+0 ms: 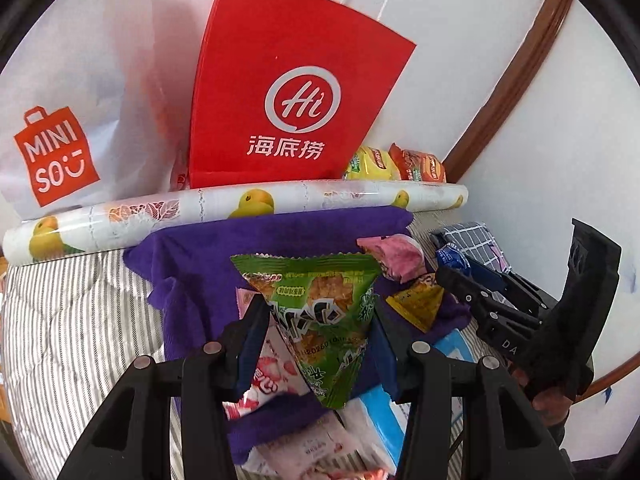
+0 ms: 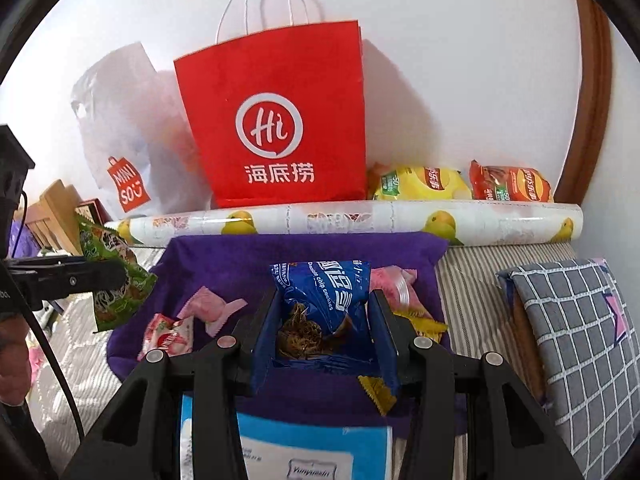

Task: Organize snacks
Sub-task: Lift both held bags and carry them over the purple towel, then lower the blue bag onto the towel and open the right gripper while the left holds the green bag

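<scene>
My left gripper [image 1: 316, 312] is shut on a green snack packet [image 1: 320, 312], lifted above a purple cloth [image 1: 192, 256] strewn with small snacks. The same packet [image 2: 116, 280] and the left gripper [image 2: 100, 276] show at the left edge of the right wrist view. My right gripper [image 2: 324, 312] is shut on a blue chocolate chip cookie packet [image 2: 320, 292] over the purple cloth [image 2: 224, 264]; it also appears in the left wrist view [image 1: 452, 276]. Pink [image 2: 212, 308], pink-and-white [image 2: 168, 338] and yellow [image 2: 424, 322] wrapped snacks lie on the cloth.
A red paper bag [image 2: 280, 120] and a white MINISO bag [image 1: 68, 128] stand against the wall behind a rolled fruit-print sheet [image 2: 360, 220]. Yellow [image 2: 416, 184] and orange [image 2: 512, 182] chip bags lie beside the red bag. A checked cushion [image 2: 576, 336] lies right. A blue-and-white pack [image 2: 288, 452] sits below.
</scene>
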The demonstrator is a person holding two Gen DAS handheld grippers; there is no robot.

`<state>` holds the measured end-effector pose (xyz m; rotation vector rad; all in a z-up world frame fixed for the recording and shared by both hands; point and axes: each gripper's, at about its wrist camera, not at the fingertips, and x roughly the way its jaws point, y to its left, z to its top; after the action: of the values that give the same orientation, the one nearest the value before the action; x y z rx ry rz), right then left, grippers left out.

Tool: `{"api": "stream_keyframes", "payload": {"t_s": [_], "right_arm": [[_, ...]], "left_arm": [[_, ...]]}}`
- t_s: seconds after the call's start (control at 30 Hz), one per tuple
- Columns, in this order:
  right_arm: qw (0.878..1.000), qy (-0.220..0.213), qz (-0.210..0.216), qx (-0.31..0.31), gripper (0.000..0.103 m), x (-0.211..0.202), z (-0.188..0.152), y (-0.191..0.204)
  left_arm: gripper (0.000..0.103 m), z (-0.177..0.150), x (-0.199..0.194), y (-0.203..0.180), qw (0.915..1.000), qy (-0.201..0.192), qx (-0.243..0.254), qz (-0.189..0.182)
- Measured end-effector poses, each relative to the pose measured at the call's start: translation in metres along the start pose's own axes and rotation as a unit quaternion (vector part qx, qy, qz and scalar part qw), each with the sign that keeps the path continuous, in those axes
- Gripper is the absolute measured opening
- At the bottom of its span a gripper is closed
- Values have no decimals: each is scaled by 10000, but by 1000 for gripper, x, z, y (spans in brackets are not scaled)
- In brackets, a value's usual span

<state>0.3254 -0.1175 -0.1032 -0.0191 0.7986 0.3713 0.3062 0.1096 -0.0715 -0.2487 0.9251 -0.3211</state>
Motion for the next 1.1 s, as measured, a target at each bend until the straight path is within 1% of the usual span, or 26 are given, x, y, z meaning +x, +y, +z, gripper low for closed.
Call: {"api": "stream_keyframes", "payload": {"t_s": [0.23,0.4,0.77,0.87,1.1], "right_arm": [[9998,209,15,21,44,21,-4,-2],[9992,405,35,19,44,30,-8,0],[9979,636,-55,71,44,45,-18,-2],[9973,733,-16,84,44,49,-19,-3],[9959,893,-88,109,44,54,-21,-3]], "left_arm": [[46,0,16,12,9998,142,-79,63],[46,-1,23,18,9996,213,-142,96],[46,-4,31,21,9993,311,-142,124],[46,-5,32,20,9993,321,-133,119],[46,-6,33,21,9993,322,-149,106]]}}
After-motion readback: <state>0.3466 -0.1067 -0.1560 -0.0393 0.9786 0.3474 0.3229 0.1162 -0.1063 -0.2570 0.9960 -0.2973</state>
